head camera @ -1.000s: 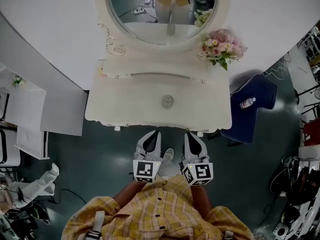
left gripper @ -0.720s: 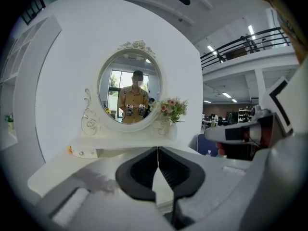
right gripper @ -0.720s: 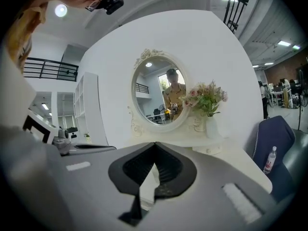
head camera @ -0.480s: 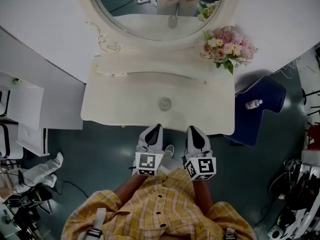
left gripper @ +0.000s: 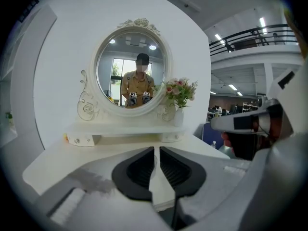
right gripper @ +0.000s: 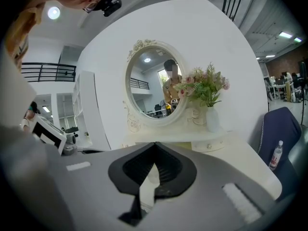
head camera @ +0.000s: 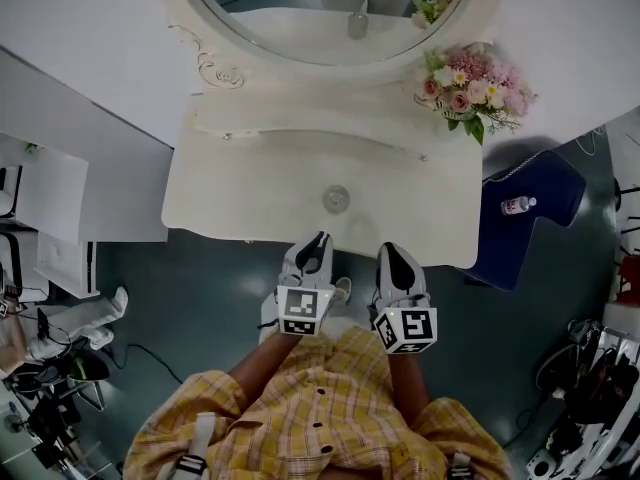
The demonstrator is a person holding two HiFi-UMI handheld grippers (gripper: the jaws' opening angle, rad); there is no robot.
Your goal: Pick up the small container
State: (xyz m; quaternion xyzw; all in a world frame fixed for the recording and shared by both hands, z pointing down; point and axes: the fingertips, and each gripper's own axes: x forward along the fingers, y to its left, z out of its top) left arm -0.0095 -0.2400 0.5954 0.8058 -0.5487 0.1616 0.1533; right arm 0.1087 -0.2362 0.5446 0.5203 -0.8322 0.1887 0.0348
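Well forward on the cream dressing table (head camera: 220, 193), the small container (head camera: 336, 199) stands alone; both tongs are closed and empty.

We note the container as small, round and pale, near the table's front edge and roughly midway along it. The left gripper (left gripper: 157, 153) hangs just off that edge on our side, tips aimed toward the container but apart from it. Its jaws show only a thin slit and hold nothing. The right gripper (right gripper: 155, 147) is beside it, also short of the edge, jaw tips meeting and gripping nothing. Beyond the container an oval mirror (head camera: 300, 18) in a scrolled frame stands against the white wall, pink flowers (head camera: 475, 83) to its right. Right of the table is a navy chair (head camera: 550, 183), a small bottle (head camera: 517, 205) lying on the seat.
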